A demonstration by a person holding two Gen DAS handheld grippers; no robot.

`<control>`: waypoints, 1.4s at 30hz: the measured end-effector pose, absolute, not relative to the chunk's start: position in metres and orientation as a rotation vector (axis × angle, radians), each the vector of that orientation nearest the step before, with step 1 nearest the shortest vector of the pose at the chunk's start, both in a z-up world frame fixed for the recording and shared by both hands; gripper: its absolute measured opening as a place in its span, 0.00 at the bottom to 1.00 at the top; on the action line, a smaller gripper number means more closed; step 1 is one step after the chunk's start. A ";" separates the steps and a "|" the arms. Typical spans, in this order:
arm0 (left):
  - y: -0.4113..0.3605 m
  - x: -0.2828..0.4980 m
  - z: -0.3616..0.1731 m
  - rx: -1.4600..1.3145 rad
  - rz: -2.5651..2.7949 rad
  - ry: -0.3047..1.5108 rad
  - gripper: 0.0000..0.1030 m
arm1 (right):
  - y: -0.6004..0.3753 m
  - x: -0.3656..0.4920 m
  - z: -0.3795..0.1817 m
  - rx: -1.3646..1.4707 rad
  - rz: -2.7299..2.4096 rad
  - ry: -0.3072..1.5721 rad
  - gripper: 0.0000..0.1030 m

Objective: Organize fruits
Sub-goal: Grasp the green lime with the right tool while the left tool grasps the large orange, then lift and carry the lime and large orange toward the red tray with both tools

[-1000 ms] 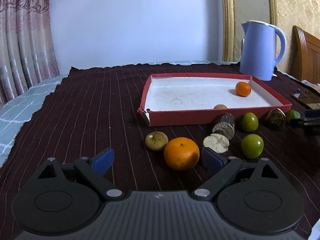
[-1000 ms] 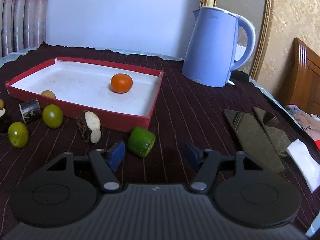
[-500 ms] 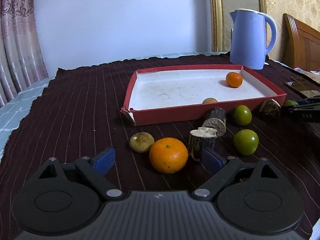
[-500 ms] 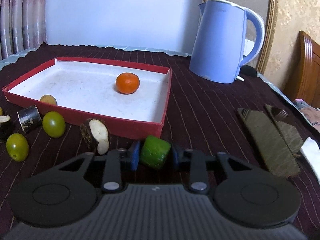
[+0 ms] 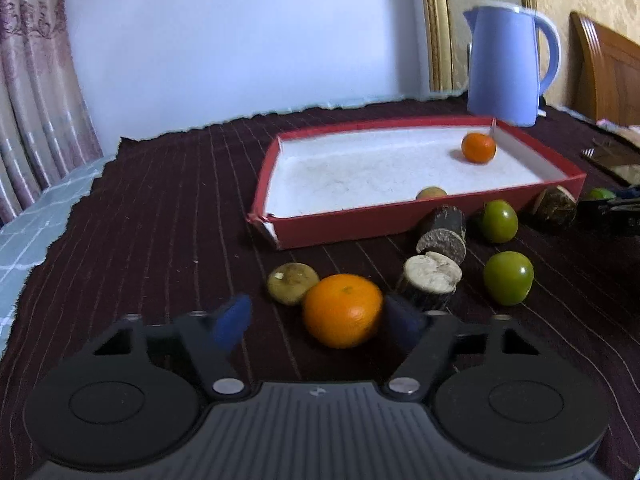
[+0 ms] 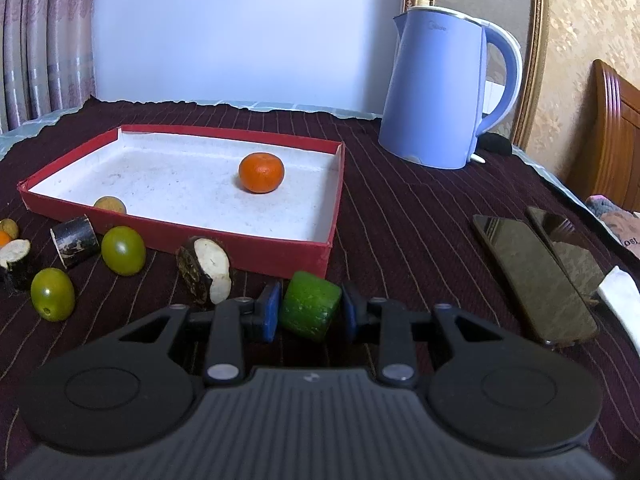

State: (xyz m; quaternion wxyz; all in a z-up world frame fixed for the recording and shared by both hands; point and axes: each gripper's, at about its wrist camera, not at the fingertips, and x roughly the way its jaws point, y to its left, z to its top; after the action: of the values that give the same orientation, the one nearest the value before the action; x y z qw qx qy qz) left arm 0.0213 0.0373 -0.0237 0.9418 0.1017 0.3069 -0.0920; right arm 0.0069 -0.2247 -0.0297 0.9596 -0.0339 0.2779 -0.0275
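So the green chunk [image 6: 310,311] is now clamped between the right gripper [image 6: 309,312] pads; a second ago those jaws were wide open with it lying loose beside them. It sits on the dark cloth [image 6: 400,232] just off the near right corner of the red tray [image 6: 256,246], long axis tipped up and leaning left, cut face toward the camera. Over on the left gripper [image 5: 316,322], the jaws have just been closing around the big orange [image 5: 342,310], right pad touching it, left pad still clear. It's round, so no real axis. Looks like both are headed into the tray next.
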 end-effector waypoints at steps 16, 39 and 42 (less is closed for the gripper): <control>0.043 0.020 -0.018 0.053 -0.184 0.645 0.40 | -0.225 -0.013 -0.014 -0.040 -0.070 0.496 0.28; -0.018 0.030 0.011 0.122 -0.125 0.560 0.40 | -0.160 -0.007 0.001 -0.009 0.043 0.449 0.29; -0.019 0.030 0.011 0.123 -0.127 0.560 0.40 | -0.162 -0.005 0.000 -0.004 0.042 0.456 0.29</control>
State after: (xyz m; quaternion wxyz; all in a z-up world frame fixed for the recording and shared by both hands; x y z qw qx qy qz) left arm 0.0303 -0.0193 0.0109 0.9572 0.0608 0.2760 -0.0626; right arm -0.0052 -0.1623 -0.0003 0.9739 -0.0020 0.2260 0.0206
